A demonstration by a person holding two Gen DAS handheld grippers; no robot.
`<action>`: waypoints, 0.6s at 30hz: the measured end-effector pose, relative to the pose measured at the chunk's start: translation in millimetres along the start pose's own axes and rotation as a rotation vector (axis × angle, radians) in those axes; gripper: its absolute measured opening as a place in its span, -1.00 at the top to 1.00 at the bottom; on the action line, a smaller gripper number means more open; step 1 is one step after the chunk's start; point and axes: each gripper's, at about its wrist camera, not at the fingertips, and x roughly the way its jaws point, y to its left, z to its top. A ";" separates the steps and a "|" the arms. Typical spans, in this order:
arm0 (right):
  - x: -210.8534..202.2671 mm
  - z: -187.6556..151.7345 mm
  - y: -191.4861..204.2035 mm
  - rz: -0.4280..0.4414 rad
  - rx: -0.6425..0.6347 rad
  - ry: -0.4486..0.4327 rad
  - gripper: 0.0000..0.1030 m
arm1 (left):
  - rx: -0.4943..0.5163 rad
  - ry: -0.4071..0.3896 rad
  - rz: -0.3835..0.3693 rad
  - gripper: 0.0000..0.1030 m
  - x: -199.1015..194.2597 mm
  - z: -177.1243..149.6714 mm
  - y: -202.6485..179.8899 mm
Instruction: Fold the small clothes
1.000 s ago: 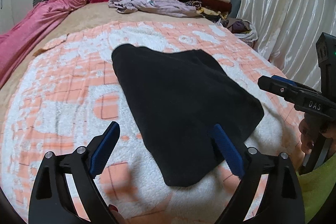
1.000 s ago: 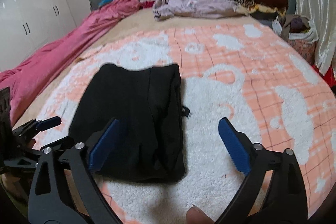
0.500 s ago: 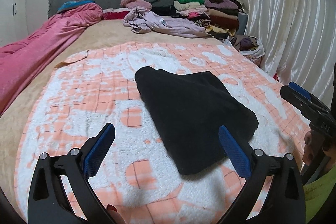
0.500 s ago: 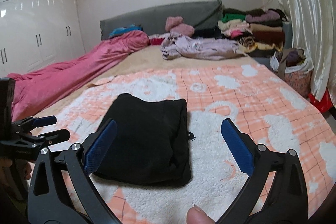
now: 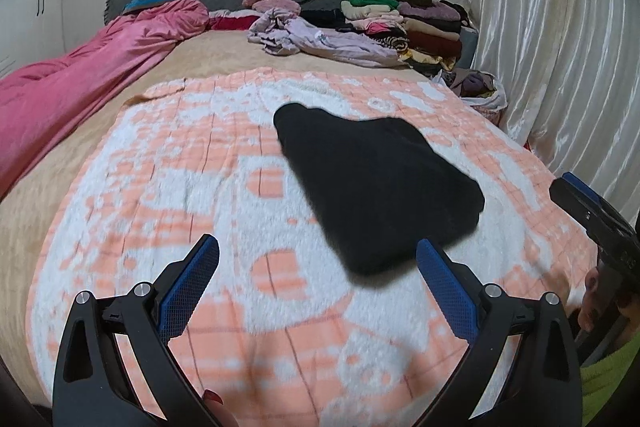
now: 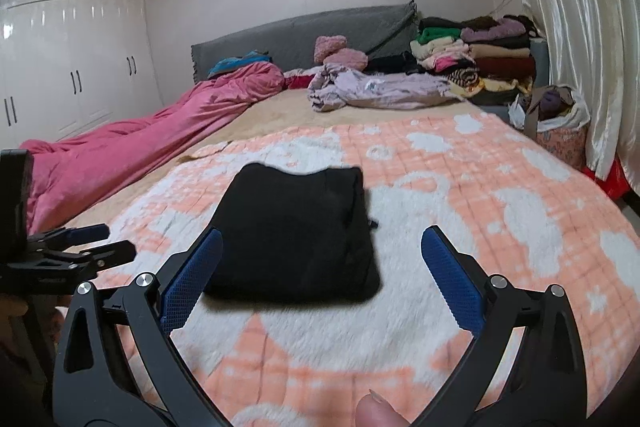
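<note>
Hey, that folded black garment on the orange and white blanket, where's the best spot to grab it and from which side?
Probably the near edge of the black garment, approached from the person's side. It lies flat in a compact folded block, and that thick edge faces the right claw, which stands open just before it. Slide one finger under so all layers lift together.

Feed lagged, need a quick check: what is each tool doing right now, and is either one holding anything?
Left tool: open, holds nothing; its jaws have just been opening.
Right tool: open, empty.
Folded black fabric garment: lies free on the bed.
</note>
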 end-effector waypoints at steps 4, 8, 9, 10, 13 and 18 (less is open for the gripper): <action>4.3 -20.3 13.5 -0.036 -0.021 0.101 -0.82 | -0.028 0.052 -0.006 -0.91 0.3 -25.0 5.2; 17.1 -38.9 20.6 -0.075 -0.033 0.189 -0.82 | -0.023 0.086 0.021 -0.91 5.1 -39.3 6.4; 21.1 -41.7 21.0 -0.092 -0.039 0.203 -0.82 | -0.022 0.095 0.023 -0.91 7.8 -41.0 5.7; 24.7 -43.3 20.8 -0.113 -0.046 0.216 -0.82 | -0.022 0.104 0.023 -0.91 10.4 -42.1 5.1; 25.7 -43.6 15.6 -0.098 -0.020 0.213 -0.82 | -0.018 0.112 0.019 -0.91 14.4 -44.3 4.5; 29.0 -45.2 14.0 -0.087 -0.012 0.215 -0.82 | -0.035 0.121 0.023 -0.91 19.6 -44.4 10.2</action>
